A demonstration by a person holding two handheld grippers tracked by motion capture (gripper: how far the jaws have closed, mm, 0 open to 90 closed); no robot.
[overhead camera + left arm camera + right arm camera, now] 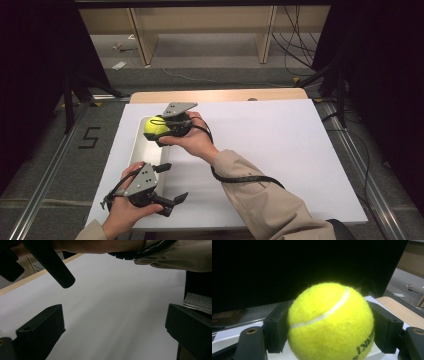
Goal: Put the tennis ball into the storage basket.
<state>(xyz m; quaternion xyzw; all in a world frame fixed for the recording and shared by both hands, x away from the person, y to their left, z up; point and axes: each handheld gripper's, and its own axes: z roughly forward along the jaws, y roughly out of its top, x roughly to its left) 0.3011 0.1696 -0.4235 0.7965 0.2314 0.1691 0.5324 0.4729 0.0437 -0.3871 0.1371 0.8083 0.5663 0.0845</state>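
Note:
A yellow tennis ball (153,126) sits between the jaws of my right gripper (157,131), held just above the far end of a long white tray (136,148). In the right gripper view the ball (330,322) is pressed on both sides by the black pads (275,332), so the right gripper (330,336) is shut on it. My left gripper (176,182) rests near the front left corner of the white board, pointing right. Its jaws stand wide apart over bare white board, and the left gripper (113,330) holds nothing.
A white board (280,150) covers the table, with a wooden edge (220,95) at the back. The right forearm in a beige sleeve (265,200) crosses the board's middle. Wooden shelving, cables and dark stand legs lie beyond the table.

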